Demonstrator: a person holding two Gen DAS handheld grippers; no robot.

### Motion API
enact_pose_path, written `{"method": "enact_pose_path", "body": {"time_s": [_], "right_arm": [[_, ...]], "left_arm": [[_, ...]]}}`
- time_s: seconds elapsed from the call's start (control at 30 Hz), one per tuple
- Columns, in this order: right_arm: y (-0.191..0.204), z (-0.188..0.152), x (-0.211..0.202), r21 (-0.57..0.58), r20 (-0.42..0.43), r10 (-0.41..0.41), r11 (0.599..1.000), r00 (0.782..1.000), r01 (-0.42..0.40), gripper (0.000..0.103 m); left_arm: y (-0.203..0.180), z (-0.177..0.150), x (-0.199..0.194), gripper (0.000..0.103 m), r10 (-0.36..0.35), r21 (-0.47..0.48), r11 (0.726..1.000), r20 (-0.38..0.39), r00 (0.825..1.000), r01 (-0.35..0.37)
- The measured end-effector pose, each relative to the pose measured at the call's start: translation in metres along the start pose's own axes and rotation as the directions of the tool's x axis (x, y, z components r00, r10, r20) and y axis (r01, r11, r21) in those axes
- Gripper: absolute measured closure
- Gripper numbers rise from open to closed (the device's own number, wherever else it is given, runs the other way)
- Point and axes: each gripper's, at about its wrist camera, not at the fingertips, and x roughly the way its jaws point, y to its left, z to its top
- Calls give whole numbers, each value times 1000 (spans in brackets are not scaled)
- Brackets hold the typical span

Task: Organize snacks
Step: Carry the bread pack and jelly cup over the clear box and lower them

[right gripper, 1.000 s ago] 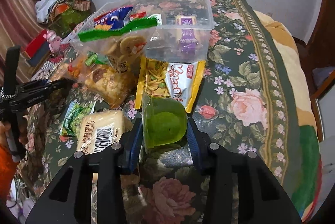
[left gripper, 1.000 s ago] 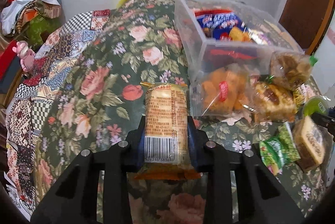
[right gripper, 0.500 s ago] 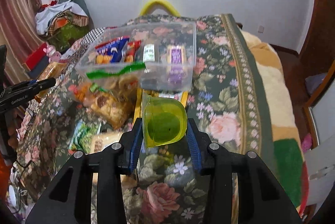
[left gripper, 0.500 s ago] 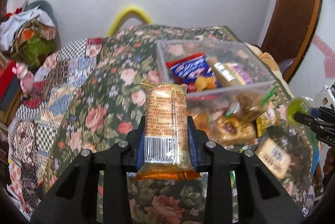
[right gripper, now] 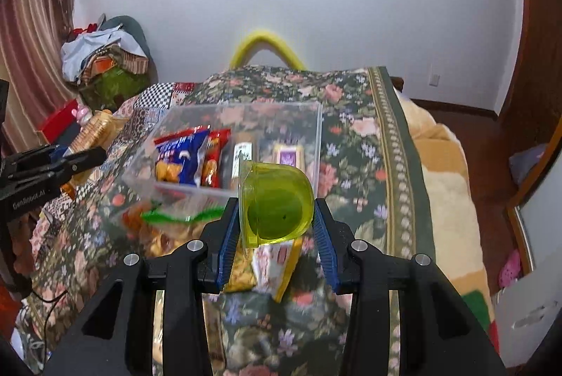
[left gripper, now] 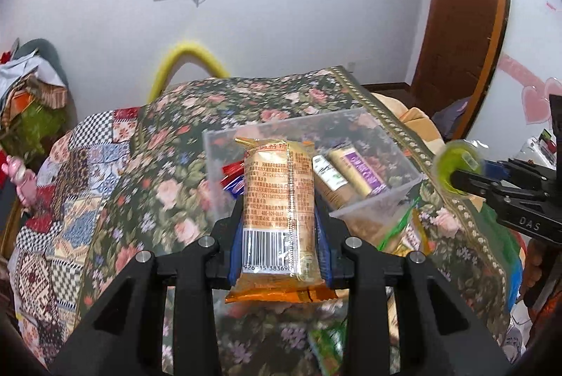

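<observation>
My left gripper (left gripper: 279, 228) is shut on an orange biscuit packet (left gripper: 279, 200) with a barcode, held up in the air before the clear plastic bin (left gripper: 404, 191). My right gripper (right gripper: 274, 221) is shut on a green jelly cup (right gripper: 277, 203), also raised, near the bin's (right gripper: 318, 144) front right corner. The bin holds a blue snack bag (right gripper: 179, 154), a red bag and purple-labelled bars (right gripper: 288, 156). Each gripper shows in the other's view: the right one with the cup (left gripper: 456, 172), the left one with the packet (right gripper: 93, 130).
The bin stands on a bed with a floral cover (right gripper: 354, 130). Loose snack bags (right gripper: 165, 228) lie in front of the bin, with a yellow-edged packet (right gripper: 277, 260) under my right gripper. A clothes pile (right gripper: 105, 59) is at the left, a wooden door (left gripper: 463, 24) at the right.
Both grippers have lifted with their snacks and now look at the bin from higher up. The loose snacks on the cover have dropped low in both views.
</observation>
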Motion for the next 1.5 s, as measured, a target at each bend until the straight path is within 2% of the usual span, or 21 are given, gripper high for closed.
{"method": "enact_pose_path", "body": {"time_s": [0.53,0.97,1.13,1.4,1.5], "right_arm": [[-4,24,45,-20,-19,14,1000,1000,-14,65],[-5,25,89,-26,-113,24,999,993,-27,65],[-3,24,95,-33,-126,21,999,992,-25,65],[0,24,101,-30,-159,27,999,987,-32,64],[1,25,94,-38,-136,15,999,991,-20,64]], "left_arm": [[-35,32,61,69,-61,26,998,-16,998,62],[-38,43,114,69,-91,-8,996,-86,992,91],[-40,41,122,69,-82,10,996,-108,991,84],[-34,36,127,68,-97,-33,995,-140,985,94],[-29,36,121,67,-104,-54,994,-131,986,98]]}}
